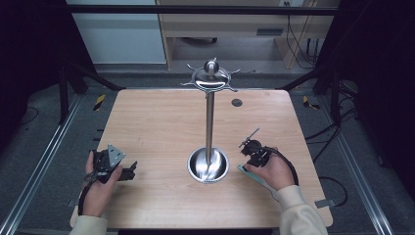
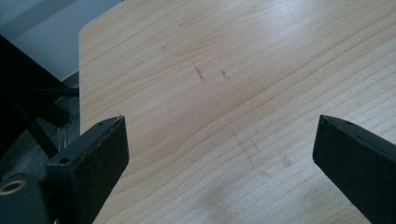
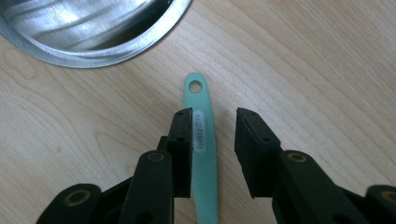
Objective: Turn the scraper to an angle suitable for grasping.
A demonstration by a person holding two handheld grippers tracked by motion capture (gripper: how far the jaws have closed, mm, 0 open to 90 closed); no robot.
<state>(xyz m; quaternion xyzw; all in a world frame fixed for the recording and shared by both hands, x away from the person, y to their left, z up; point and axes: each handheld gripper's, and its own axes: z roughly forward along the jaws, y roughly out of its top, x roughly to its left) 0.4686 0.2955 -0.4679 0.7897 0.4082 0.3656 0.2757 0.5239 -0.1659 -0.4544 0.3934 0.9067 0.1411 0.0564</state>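
Fingers of our left gripper gape wide, lying level over bare table. Our right gripper angles down, parted loosely around a mint-green handle lying flat beside the steel stand.

The left gripper is pointing its two black, blocky jaws up from the bottom of the left gripper view, one at the lower left and one at the lower right. They are standing wide apart, with nothing but bare wood lying between them. Under them the pale, light-grained wooden table is stretching away, showing a few short dark scuff marks near its middle. The table's rounded corner is sitting at the upper left, and beyond its left edge a dark metal frame is running past a pale grey floor.
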